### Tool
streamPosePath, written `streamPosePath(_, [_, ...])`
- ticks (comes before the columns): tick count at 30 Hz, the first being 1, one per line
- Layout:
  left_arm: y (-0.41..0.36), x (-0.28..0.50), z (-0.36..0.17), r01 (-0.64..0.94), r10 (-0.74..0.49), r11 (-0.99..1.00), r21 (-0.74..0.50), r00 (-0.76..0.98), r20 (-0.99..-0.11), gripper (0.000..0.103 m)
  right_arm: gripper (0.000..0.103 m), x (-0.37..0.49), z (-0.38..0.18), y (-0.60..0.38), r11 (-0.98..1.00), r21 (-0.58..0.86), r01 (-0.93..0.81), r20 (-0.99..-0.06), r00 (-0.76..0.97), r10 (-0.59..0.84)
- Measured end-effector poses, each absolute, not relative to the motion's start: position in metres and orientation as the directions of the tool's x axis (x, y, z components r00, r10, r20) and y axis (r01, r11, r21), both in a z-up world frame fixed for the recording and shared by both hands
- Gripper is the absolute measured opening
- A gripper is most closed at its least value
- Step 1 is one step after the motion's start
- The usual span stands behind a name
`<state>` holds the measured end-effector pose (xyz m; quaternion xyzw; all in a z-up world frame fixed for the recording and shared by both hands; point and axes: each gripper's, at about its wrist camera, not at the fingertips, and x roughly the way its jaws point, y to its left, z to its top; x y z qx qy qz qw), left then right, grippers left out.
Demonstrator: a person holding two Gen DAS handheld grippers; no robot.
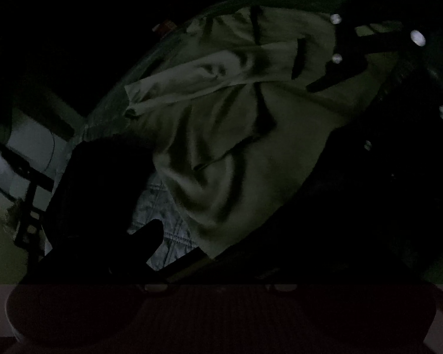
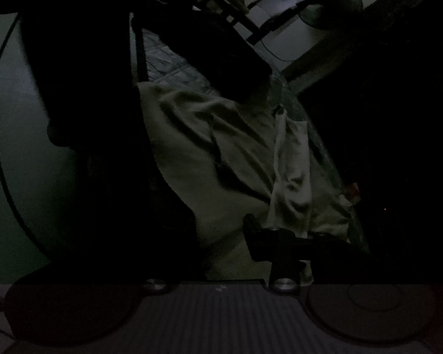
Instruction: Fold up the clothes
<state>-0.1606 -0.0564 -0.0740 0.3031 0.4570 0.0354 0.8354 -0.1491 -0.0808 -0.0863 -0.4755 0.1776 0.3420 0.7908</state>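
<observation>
Lying crumpled on a quilted bed cover (image 1: 168,221), the pale garment (image 1: 236,135) is the item under inspection; lighting is very poor and its exact type cannot be confirmed. A flat sleeve-like panel (image 1: 174,85) sticks out from one side, and deep soft folds run across the main body.

Left gripper (image 1: 209,253): its fingers appear only as dark shapes low in the left wrist view, standing well apart, with no cloth seen pressed between them; judged open. It sits near the lower edge of the garment.

Right gripper (image 2: 280,236): seen in its own view low over the cloth, beside a raised ridge of fabric (image 2: 289,194). The jaws stand partly apart. Whether cloth sits between the pads cannot be told in this light.

Handling assessment: the garment looks light, limp and non-fragile. It will drape and sag from any single hold and will not keep a shape. Recommended holds are along an outer hem or at two corners of the same edge, pinching a single layer, so that the fold carries over evenly without bunching.
</observation>
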Motion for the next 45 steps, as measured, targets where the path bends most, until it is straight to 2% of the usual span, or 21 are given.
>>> streamPosePath(1, [-0.057, -0.16, -0.075, 0.223, 0.338, 0.809, 0.544, 0.581, -0.74, 0.082, 0.034, -0.148, -0.085, -0.081, 0.316, -0.621, -0.717, -0.61, 0.696, 0.38])
streamPosePath(2, [-0.059, -0.16, -0.077, 0.227, 0.34, 0.804, 0.55, 0.583, -0.738, 0.082, 0.021, -0.147, -0.084, -0.081, 0.318, -0.612, -0.725, -0.614, 0.688, 0.387])
streamPosePath(3, [-0.059, -0.159, -0.078, 0.231, 0.341, 0.799, 0.554, 0.586, -0.736, 0.082, 0.001, -0.147, -0.083, -0.081, 0.32, -0.602, -0.732, -0.617, 0.68, 0.395])
streamPosePath(8, [-0.065, -0.154, -0.083, 0.258, 0.345, 0.764, 0.592, 0.611, -0.712, 0.082, 0.001, -0.144, -0.071, -0.086, 0.383, -0.514, -0.767, -0.627, 0.641, 0.443])
streamPosePath(10, [-0.067, -0.152, -0.084, 0.269, 0.34, 0.752, 0.602, 0.625, -0.703, 0.09, 0.001, -0.14, -0.067, -0.089, 0.413, -0.472, -0.779, -0.633, 0.625, 0.457])
streamPosePath(12, [-0.067, -0.15, -0.084, 0.278, 0.33, 0.746, 0.605, 0.634, -0.699, 0.09, 0.001, -0.14, -0.065, -0.089, 0.421, -0.441, -0.793, -0.642, 0.606, 0.47])
streamPosePath(14, [-0.066, -0.148, -0.083, 0.289, 0.32, 0.756, 0.588, 0.62, -0.716, 0.085, 0.001, -0.139, -0.065, -0.089, 0.422, -0.41, -0.809, -0.649, 0.583, 0.489])
streamPosePath(16, [-0.064, -0.146, -0.081, 0.323, 0.276, 0.791, 0.519, 0.569, -0.774, 0.07, 0.001, -0.135, -0.062, -0.093, 0.438, -0.345, -0.83, -0.658, 0.547, 0.518])
streamPosePath(18, [-0.064, -0.145, -0.081, 0.355, 0.231, 0.813, 0.461, 0.53, -0.816, 0.07, 0.001, -0.13, -0.059, -0.097, 0.458, -0.291, -0.84, -0.661, 0.523, 0.538])
streamPosePath(22, [-0.069, -0.146, -0.087, 0.385, 0.282, 0.739, 0.552, 0.568, -0.773, 0.07, 0.001, -0.115, -0.048, -0.112, 0.516, -0.137, -0.845, -0.65, 0.47, 0.597])
streamPosePath(26, [-0.063, -0.141, -0.087, 0.385, 0.291, 0.741, 0.549, 0.553, -0.781, 0.071, 0.001, -0.115, -0.044, -0.116, 0.477, -0.069, -0.876, -0.658, 0.399, 0.639])
streamPosePath(32, [-0.063, -0.148, -0.101, 0.432, 0.358, 0.639, 0.637, 0.565, -0.743, 0.076, 0.0, -0.125, -0.047, -0.112, 0.405, -0.069, -0.912, -0.694, 0.336, 0.637])
streamPosePath(34, [-0.062, -0.148, -0.108, 0.447, 0.38, 0.602, 0.662, 0.569, -0.729, 0.077, 0.006, -0.124, -0.043, -0.116, 0.446, -0.107, -0.889, -0.675, 0.394, 0.623])
streamPosePath(35, [-0.061, -0.148, -0.109, 0.452, 0.382, 0.596, 0.664, 0.568, -0.729, 0.077, 0.015, -0.122, -0.04, -0.12, 0.469, -0.125, -0.874, -0.661, 0.426, 0.618])
streamPosePath(37, [-0.059, -0.146, -0.11, 0.456, 0.378, 0.601, 0.656, 0.561, -0.736, 0.076, 0.021, -0.119, -0.033, -0.125, 0.486, -0.177, -0.856, -0.647, 0.473, 0.598])
streamPosePath(39, [-0.054, -0.142, -0.109, 0.454, 0.377, 0.621, 0.639, 0.541, -0.752, 0.073, 0.045, -0.12, -0.03, -0.129, 0.445, -0.263, -0.856, -0.665, 0.495, 0.56])
streamPosePath(42, [-0.043, -0.134, -0.108, 0.443, 0.365, 0.682, 0.582, 0.484, -0.796, 0.063, 0.062, -0.121, -0.027, -0.134, 0.357, -0.368, -0.859, -0.7, 0.509, 0.502])
streamPosePath(45, [-0.042, -0.135, -0.11, 0.47, 0.349, 0.669, 0.576, 0.486, -0.801, 0.062, 0.067, -0.117, -0.029, -0.142, 0.302, -0.415, -0.858, -0.741, 0.511, 0.436])
